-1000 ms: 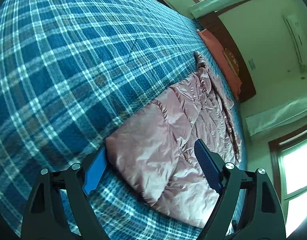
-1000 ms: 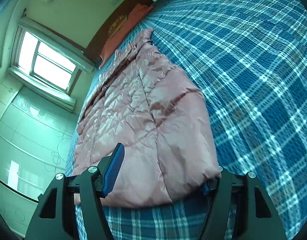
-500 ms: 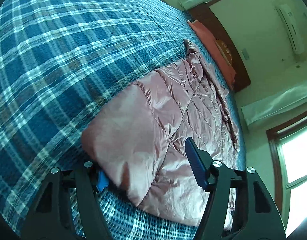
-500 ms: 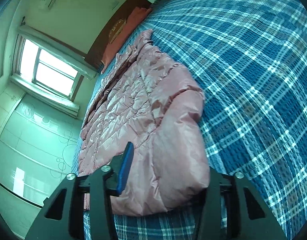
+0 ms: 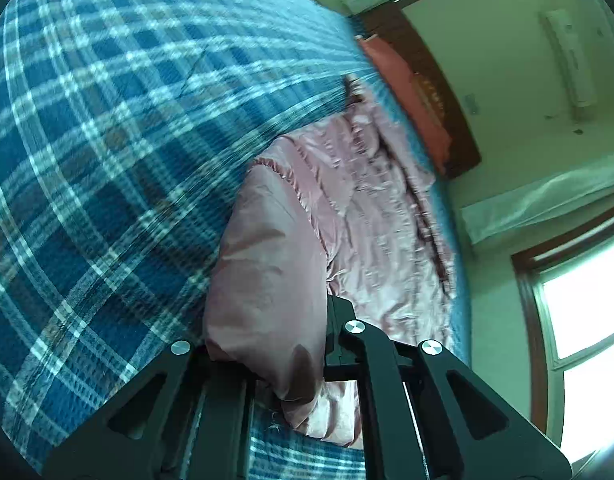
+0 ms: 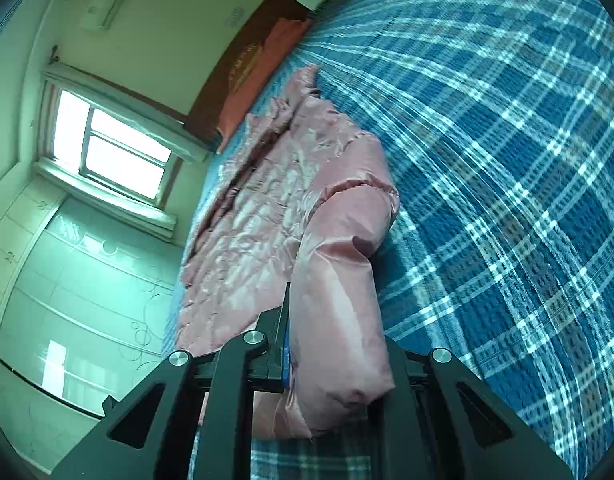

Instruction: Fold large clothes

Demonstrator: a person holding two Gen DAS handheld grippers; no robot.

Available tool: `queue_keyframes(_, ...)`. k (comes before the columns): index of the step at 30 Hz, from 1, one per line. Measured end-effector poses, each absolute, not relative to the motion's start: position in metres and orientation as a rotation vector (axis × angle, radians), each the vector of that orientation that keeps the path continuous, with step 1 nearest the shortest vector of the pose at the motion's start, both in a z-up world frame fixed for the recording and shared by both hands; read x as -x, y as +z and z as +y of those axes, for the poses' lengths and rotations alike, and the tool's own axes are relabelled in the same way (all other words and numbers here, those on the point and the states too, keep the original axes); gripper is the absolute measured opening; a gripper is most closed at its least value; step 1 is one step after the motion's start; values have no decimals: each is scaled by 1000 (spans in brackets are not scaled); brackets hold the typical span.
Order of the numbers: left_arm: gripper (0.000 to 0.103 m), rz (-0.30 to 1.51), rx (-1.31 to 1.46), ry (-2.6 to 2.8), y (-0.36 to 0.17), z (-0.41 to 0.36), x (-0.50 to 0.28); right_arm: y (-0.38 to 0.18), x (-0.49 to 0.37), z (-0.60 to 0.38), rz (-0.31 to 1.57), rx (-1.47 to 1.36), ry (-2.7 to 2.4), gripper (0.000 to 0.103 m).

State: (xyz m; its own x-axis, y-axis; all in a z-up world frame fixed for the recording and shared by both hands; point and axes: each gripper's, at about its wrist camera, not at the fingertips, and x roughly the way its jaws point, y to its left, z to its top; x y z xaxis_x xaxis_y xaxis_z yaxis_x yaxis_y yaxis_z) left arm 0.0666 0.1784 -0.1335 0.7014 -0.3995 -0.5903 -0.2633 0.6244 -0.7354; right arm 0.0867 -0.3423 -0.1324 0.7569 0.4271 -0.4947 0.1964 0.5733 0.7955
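One near corner of the pink padded jacket (image 5: 267, 280) is pinched in the left gripper (image 5: 267, 360) in the left wrist view; the garment lies on the plaid bed (image 5: 107, 160), its long axis running away toward the headboard (image 5: 439, 92).

In the right wrist view, the right gripper (image 6: 331, 360) is closing on the other near corner. The fold is judged barely begun.

Before me spreads the bed (image 5: 107, 160), covered in a blue plaid blanket (image 6: 507, 160). A pink quilted jacket (image 5: 367, 220) lies along one side, an orange pillow (image 6: 267, 64) by the headboard.
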Motion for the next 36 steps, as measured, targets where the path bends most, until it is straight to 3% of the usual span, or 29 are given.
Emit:
queue_keyframes(21, 5, 704, 877, -275, -47, 193, 43, -65, 6, -330, 635, -984, 321, 12)
queue_keyframes(27, 5, 667, 859, -281, -29, 188, 7, -41, -48, -339, 581, -972, 364, 12)
queue_keyframes(36, 5, 622, 808, -249, -3, 179, -141, -15, -193, -356, 527, -963, 360, 12)
